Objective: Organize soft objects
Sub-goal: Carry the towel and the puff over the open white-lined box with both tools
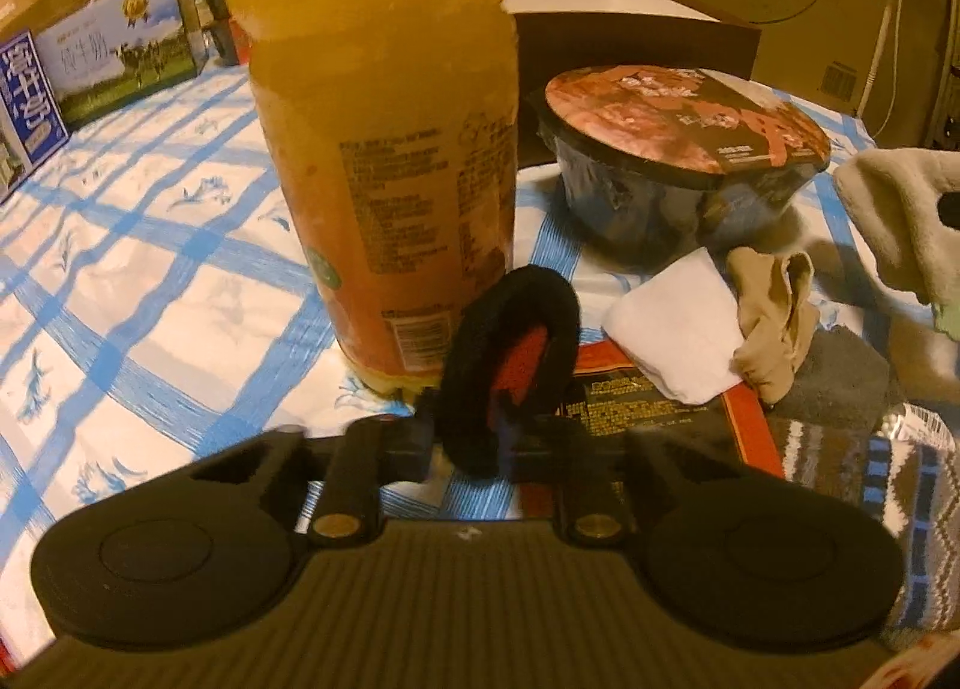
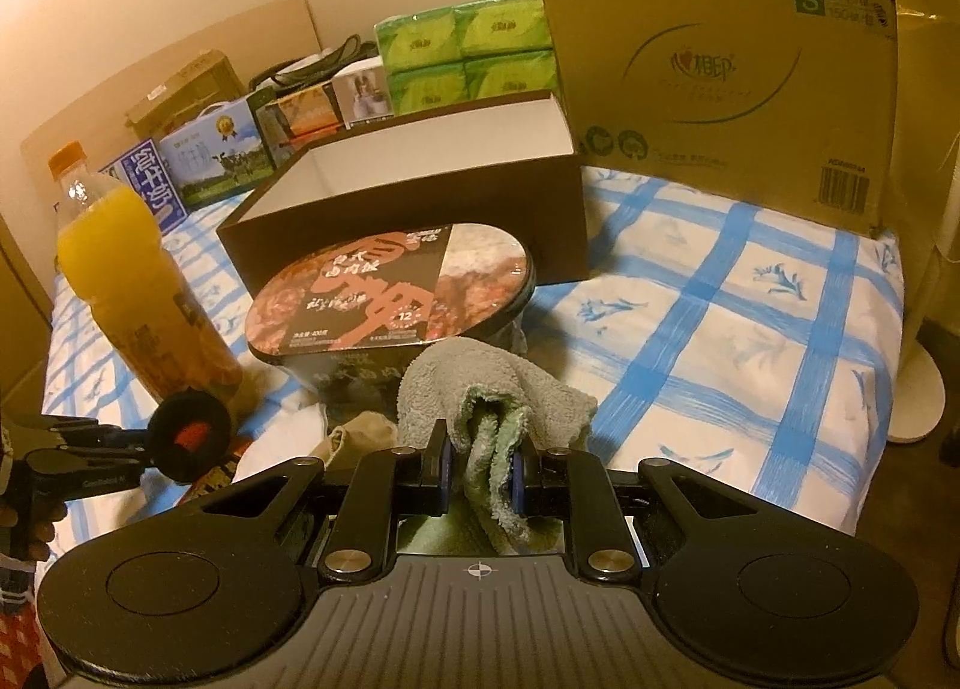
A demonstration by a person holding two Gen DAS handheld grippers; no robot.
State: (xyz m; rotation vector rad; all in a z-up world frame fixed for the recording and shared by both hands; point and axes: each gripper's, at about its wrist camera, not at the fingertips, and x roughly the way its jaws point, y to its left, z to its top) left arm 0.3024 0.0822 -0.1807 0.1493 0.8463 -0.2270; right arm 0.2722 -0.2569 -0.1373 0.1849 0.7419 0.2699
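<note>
Left tongs [image 1: 468, 437] pinch a black scrunchie [image 1: 510, 365] beside the juice bottle [image 1: 384, 149]; right tongs [image 2: 480, 479] clamp a folded towel [image 2: 492, 407]. Both look light, limp, compressible; gripping bunched folds holds best.

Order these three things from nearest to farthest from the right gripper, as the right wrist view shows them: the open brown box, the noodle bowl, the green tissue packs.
From the right gripper:
1. Noodle bowl, just ahead, slightly left.
2. Open brown box, directly behind the bowl.
3. Green tissue packs, at the back, beyond the box.
</note>
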